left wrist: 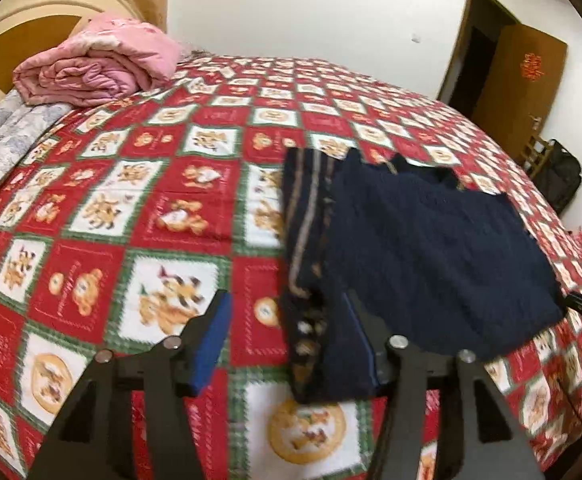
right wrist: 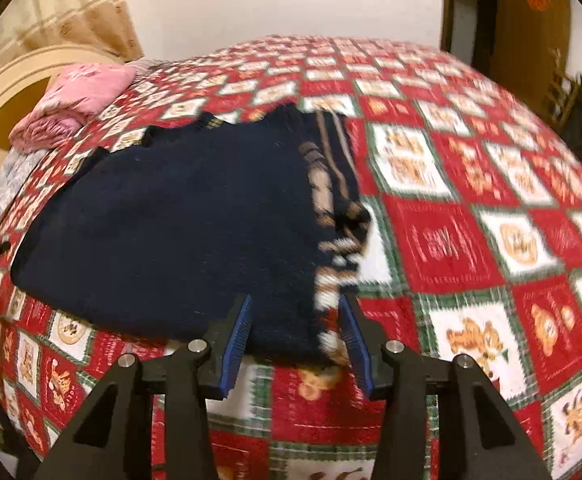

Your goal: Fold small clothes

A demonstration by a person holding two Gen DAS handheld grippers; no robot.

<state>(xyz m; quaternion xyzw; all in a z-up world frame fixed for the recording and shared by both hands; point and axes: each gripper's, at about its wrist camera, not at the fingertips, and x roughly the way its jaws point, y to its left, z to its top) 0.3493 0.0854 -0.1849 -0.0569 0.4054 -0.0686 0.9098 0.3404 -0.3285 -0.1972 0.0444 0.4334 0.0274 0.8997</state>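
Both grippers hang over the bed's near edge. Left gripper [left wrist: 287, 340] stands parted, the navy sweater's [left wrist: 419, 256] near striped corner lying between its fingers, pads not pressing. Right gripper [right wrist: 295, 344] stands narrower, its blue pads [right wrist: 237, 344] flanking the hem's patterned corner; whether they pinch it I cannot tell. Folded flat on the red teddy-bear quilt [left wrist: 139, 208], the sweater runs lengthwise toward twelve o'clock, collar far. Beyond, at ten o'clock, lies a pink duvet [left wrist: 99, 68].
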